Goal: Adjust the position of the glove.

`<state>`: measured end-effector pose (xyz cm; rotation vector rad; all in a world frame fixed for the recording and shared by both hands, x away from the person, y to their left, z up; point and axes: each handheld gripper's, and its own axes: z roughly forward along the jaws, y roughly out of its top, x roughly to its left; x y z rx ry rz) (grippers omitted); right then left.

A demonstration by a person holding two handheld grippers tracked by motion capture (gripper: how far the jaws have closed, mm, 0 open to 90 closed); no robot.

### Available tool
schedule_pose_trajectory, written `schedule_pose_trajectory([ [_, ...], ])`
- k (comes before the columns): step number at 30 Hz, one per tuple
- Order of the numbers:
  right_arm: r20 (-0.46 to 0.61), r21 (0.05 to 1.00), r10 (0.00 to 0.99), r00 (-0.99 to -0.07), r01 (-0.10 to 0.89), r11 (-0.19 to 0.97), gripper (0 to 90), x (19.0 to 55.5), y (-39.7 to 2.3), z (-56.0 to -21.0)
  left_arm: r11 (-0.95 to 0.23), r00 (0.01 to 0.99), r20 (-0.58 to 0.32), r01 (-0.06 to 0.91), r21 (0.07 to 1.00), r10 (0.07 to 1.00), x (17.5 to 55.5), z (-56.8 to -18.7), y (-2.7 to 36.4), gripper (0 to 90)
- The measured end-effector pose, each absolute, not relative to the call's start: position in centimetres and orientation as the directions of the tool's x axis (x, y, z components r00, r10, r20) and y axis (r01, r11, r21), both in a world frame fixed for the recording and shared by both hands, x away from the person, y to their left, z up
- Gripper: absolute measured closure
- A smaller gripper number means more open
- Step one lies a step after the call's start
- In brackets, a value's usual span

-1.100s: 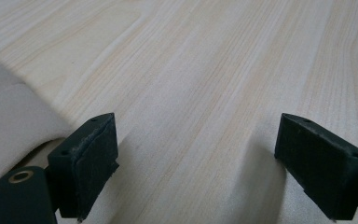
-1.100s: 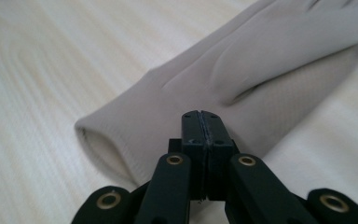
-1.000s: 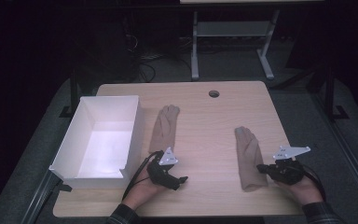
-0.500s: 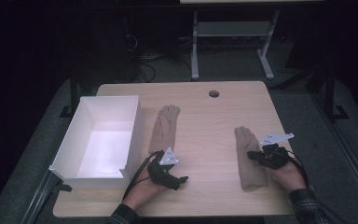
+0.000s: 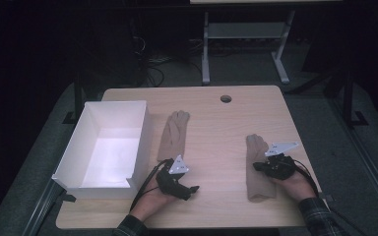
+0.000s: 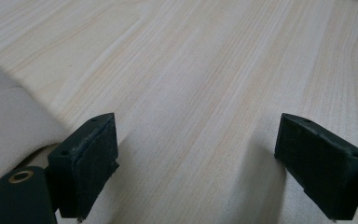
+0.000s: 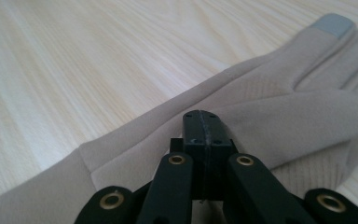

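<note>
One glove (image 5: 259, 169) half under right gripper (image 5: 262, 167)

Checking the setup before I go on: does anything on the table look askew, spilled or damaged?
Nothing stands out. Two beige gloves lie flat on the table, the left glove beside the white box, the right glove under the shut right gripper. The box stands upright, nothing visible inside it.

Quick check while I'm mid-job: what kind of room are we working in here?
Probably a lab or office workroom set up for recording: a light wooden desk with a round cable hole, a metal-framed second table behind it, and loose cables on the dark carpeted floor.
</note>
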<state>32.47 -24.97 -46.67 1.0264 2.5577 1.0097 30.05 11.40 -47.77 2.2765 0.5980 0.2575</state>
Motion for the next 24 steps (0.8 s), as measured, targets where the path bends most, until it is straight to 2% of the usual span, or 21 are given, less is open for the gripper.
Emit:
schedule_pose_trajectory([
  [9, 0.045, 0.663, 0.602, -0.797, 0.474, 0.579, 90.0, 32.4, -21.9, -46.6, -0.606, 0.870, 0.003, 0.340, 0.719, 0.492, 30.0, -47.8, 11.4, 12.5],
  [15, 0.048, 0.673, 0.597, -0.801, 0.467, 0.573, 88.7, 32.2, -21.6, -46.7, -0.606, 0.870, 0.003, 0.340, 0.719, 0.492, 30.1, -47.8, 11.4, 12.5],
  [17, 0.063, 0.685, 0.593, -0.802, 0.468, 0.559, 75.4, 32.0, -21.7, -46.4, -0.606, 0.870, 0.004, 0.340, 0.719, 0.492, 30.1, -47.8, 11.4, 12.6],
  [19, 0.062, 0.714, 0.603, -0.795, 0.458, 0.530, 72.4, 31.7, -22.1, -45.7, -0.606, 0.870, 0.004, 0.340, 0.719, 0.492, 30.1, -47.8, 11.4, 12.5],
  [24, 0.029, 0.738, 0.673, -0.739, 0.470, 0.484, 55.3, 31.6, -24.1, -45.4, -0.605, 0.870, 0.003, 0.340, 0.720, 0.493, 30.0, -47.8, 11.4, 12.5],
])
